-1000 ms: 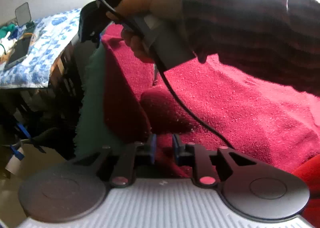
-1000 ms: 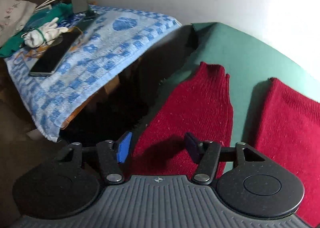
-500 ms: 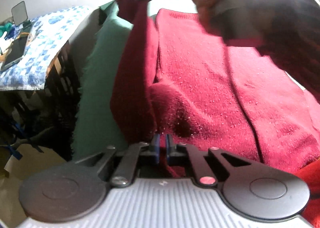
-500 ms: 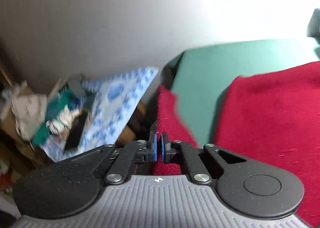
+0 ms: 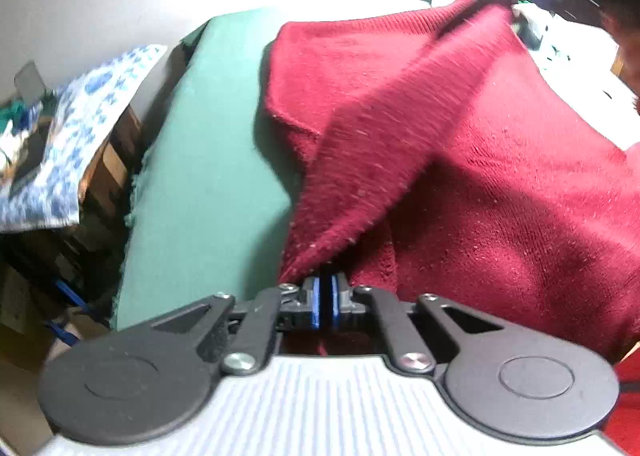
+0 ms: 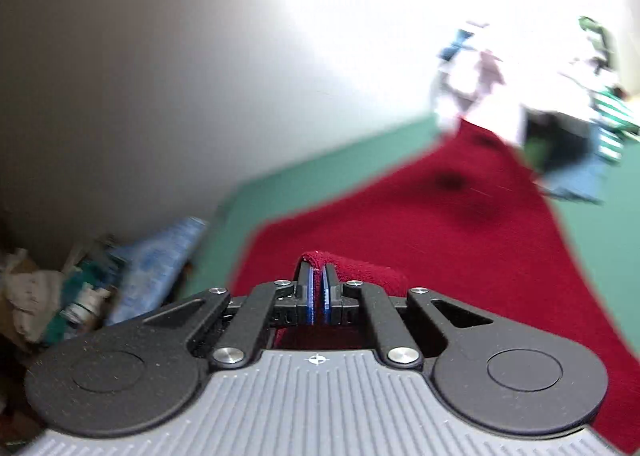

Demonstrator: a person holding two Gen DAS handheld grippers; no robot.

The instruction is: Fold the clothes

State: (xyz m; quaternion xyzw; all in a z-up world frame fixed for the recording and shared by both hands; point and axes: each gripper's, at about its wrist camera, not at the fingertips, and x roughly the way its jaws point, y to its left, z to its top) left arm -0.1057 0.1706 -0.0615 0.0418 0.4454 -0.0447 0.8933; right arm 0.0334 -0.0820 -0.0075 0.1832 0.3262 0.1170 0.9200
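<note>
Garment: red knitted sweater (image 5: 500, 175), lying on the green cloth-covered table (image 5: 208, 159), its body spread flat and one sleeve (image 5: 384, 143) lifted in a band across it.
Left gripper (image 5: 325, 302): I see it clenched on the near end of that sleeve, knit bunched right at the blue pads.
Right gripper (image 6: 318, 296): clenched too, with a small fold of the red knit humped over its tips; in the left wrist view it holds the far end of the sleeve (image 5: 516, 1) up near the top right.
Weight: I judge it moderately heavy for cloth; the span sags between my two holds.
Stiffness: none to speak of, soft and stretchy, so it will drape and follow rather than keep a crease.
Surface: fuzzy, not slippery; the pads should hold, though a thin pinch of knit may stretch or creep out.
Where to hold: I would keep to the cuff end and the shoulder end of the sleeve, biting a doubled edge rather than a single layer.
Risk: pulling the ends apart too hard drags the body across the table.
Surroundings: blue patterned cloth (image 5: 80, 123) on a side stand to the left, well apart.
</note>
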